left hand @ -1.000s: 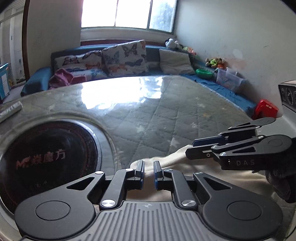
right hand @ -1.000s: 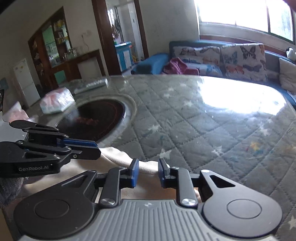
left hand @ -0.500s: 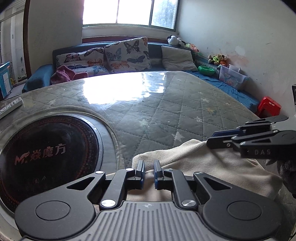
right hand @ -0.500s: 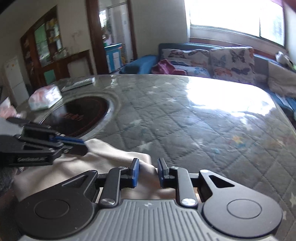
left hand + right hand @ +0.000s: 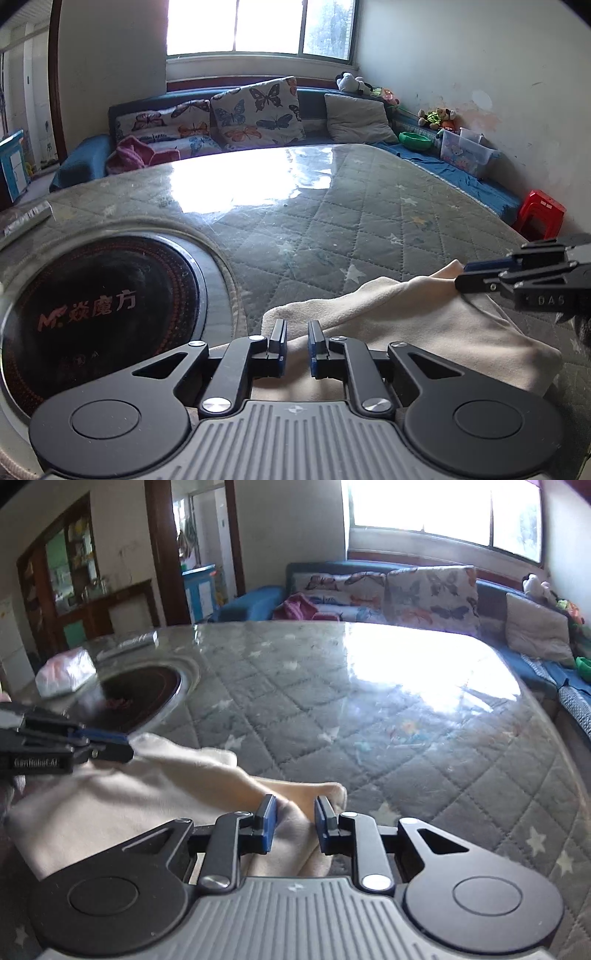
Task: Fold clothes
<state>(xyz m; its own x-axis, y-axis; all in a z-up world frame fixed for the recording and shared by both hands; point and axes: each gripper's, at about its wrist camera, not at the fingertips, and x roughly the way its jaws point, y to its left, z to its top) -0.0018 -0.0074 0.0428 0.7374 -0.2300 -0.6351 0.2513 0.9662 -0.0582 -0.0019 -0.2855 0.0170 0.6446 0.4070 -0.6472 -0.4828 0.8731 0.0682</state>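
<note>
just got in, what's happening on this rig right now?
A person is folding a cream garment on the quilted table, one handheld tool per hand. The left tool has cloth between its narrowly parted fingers at the garment's left edge. The right tool sits over the bunched right corner, jaws slightly apart around fabric. A firm pinch can't be confirmed on either. An inset cooktop lies beside the garment.
</note>
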